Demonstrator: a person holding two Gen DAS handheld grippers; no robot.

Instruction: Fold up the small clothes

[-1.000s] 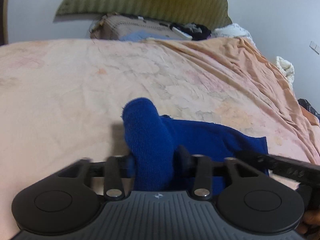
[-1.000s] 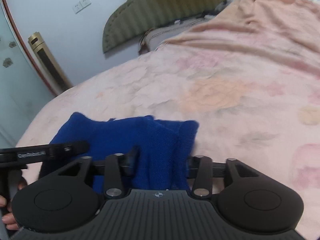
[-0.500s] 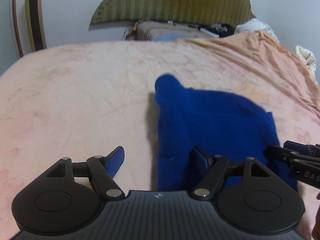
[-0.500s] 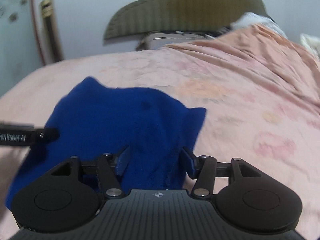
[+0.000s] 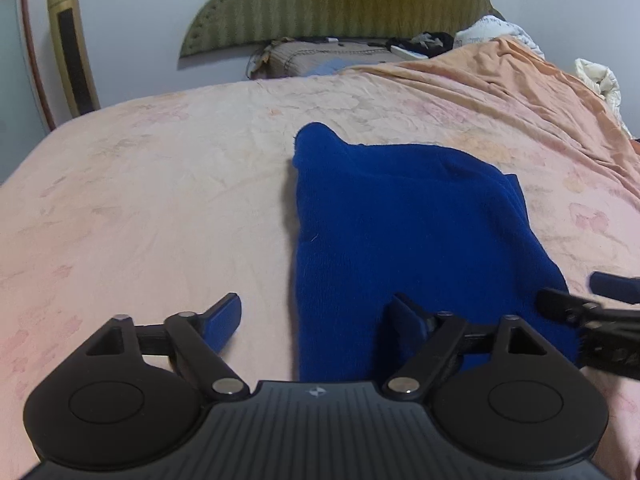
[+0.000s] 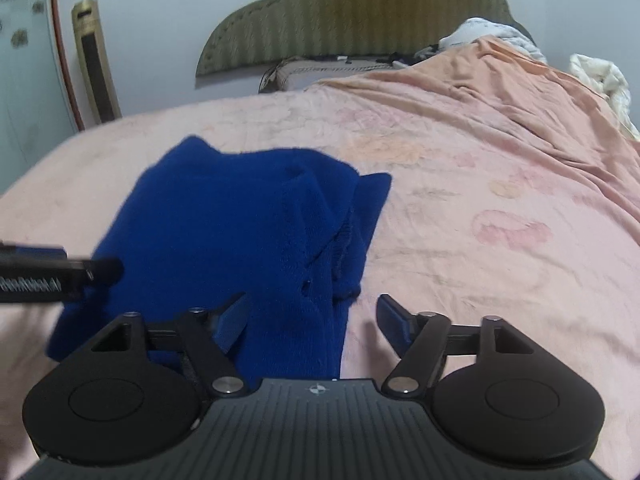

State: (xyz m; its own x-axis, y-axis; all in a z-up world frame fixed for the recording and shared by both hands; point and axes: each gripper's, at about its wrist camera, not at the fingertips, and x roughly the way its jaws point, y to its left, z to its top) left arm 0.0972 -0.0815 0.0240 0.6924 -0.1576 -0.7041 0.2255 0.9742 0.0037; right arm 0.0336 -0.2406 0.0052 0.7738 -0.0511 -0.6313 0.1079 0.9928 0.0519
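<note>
Blue knit garment [image 5: 404, 240] lies folded flat on the bed [image 5: 160, 200], just ahead of both tools. Left hand-held gripper [image 5: 316, 320]: jaws wide apart, just been opening; garment's left edge sits btwn them, pads off it. Right hand-held gripper [image 6: 314, 320]: same, spread wide w/ the garment's right edge btwn the fingers, prob. not pinched, tho that view's a bit blurred.

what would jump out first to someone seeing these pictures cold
The bright blue knit garment, lying folded on the pale pink floral bedsheet at mid-frame, grabs the eye first. Next come the black grippers in the foreground: the left gripper and right gripper have just been opening, each standing open over a near edge of the garment. Behind, an olive striped headboard stands against the wall.
</note>
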